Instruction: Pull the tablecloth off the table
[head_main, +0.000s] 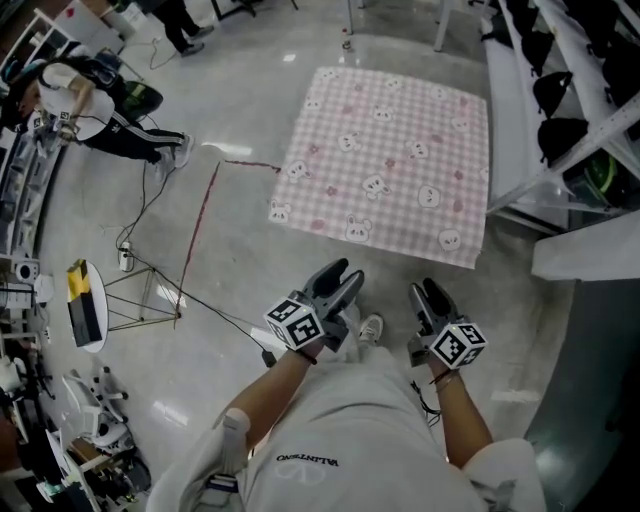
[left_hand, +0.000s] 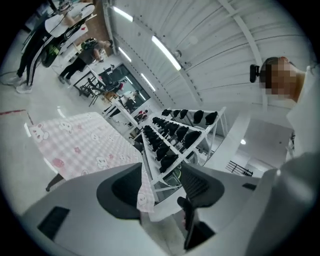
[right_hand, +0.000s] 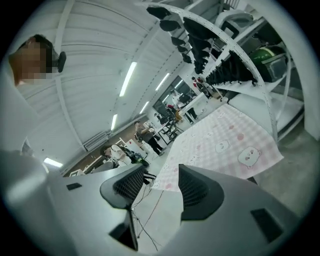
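A pink checked tablecloth (head_main: 385, 165) printed with small bunnies lies flat over the table, its near edge hanging toward me. Both grippers hang in front of my torso, short of that edge. My left gripper (head_main: 342, 278) is open with nothing between its jaws, and the cloth's corner (left_hand: 80, 142) shows beyond it in the left gripper view. My right gripper (head_main: 430, 292) is also open and empty. In the right gripper view the tablecloth (right_hand: 225, 140) spreads past the jaws, apart from them.
A white shelving rack (head_main: 560, 100) with black items stands close along the table's right side, a white ledge (head_main: 585, 250) below it. Cables and a red line (head_main: 200, 220) cross the floor at left. A person crouches (head_main: 90, 100) far left, near a small round stand (head_main: 85, 305).
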